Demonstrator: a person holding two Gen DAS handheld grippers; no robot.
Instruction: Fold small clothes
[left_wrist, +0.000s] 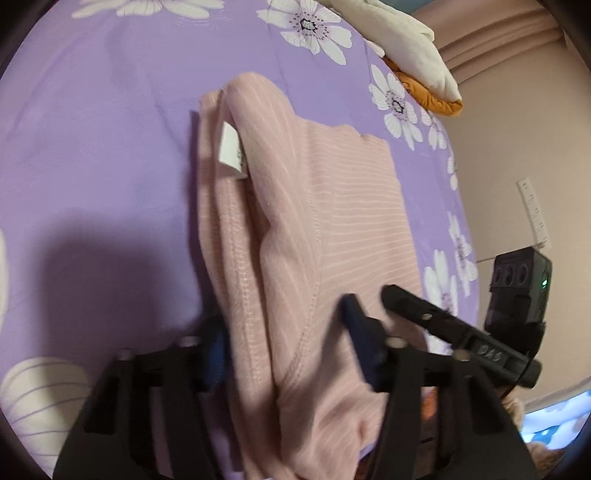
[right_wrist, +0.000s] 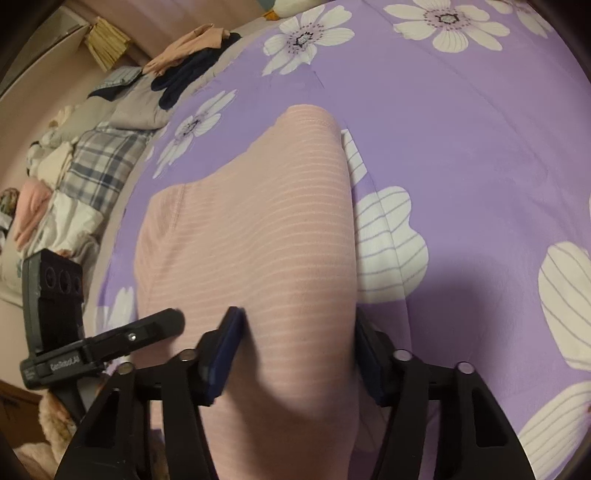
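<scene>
A pink striped garment (left_wrist: 314, 221) lies partly folded on the purple flowered bedsheet (left_wrist: 92, 147), with a white care label (left_wrist: 231, 151) showing on its left fold. My left gripper (left_wrist: 284, 350) is open, its blue-padded fingers (left_wrist: 356, 332) either side of the garment's near edge. In the right wrist view the same pink garment (right_wrist: 258, 229) fills the middle. My right gripper (right_wrist: 299, 350) is open, its fingers (right_wrist: 225, 347) straddling the near end of the cloth. The other gripper's black finger and camera (left_wrist: 517, 295) show at the right.
A cream and orange piece of clothing (left_wrist: 413, 55) lies at the bed's far right edge. In the right wrist view a heap of clothes (right_wrist: 92, 147), plaid, grey, navy and pink, lies along the left side of the bedsheet (right_wrist: 480, 147).
</scene>
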